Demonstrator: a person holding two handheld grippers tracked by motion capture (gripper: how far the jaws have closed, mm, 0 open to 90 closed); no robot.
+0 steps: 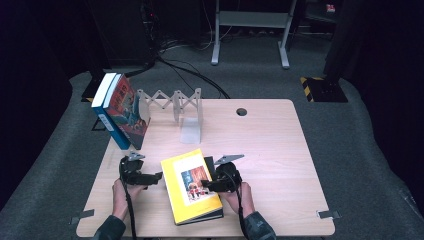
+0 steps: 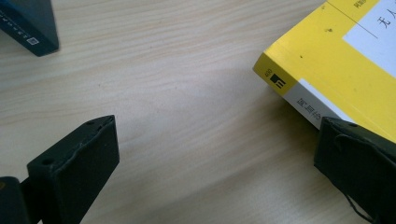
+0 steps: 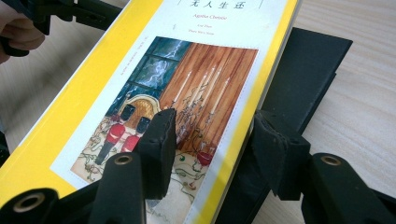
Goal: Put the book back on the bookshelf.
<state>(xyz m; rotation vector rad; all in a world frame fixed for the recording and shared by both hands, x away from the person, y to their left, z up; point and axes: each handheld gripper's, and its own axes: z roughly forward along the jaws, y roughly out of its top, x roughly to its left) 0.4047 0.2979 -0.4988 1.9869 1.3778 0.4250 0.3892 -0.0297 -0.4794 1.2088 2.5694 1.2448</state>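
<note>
The yellow book's (image 3: 154, 93) long edge sits between the right gripper's (image 3: 212, 140) jaws.

- Left claw (image 2: 215, 163): two black padded jaws rise from the bottom edge, set wide apart, with bare surface between them.
- Pale wood-grain counter (image 2: 187, 93): fills most of the frame.
- Yellow paperback book with white panels and black print (image 2: 336, 60): lies flat at upper right, one corner pointing toward centre; the right-hand jaw overlaps its lower edge, contact not determinable.
- Dark blue book corner (image 2: 30, 23): upper left, well apart from both jaws.
</note>
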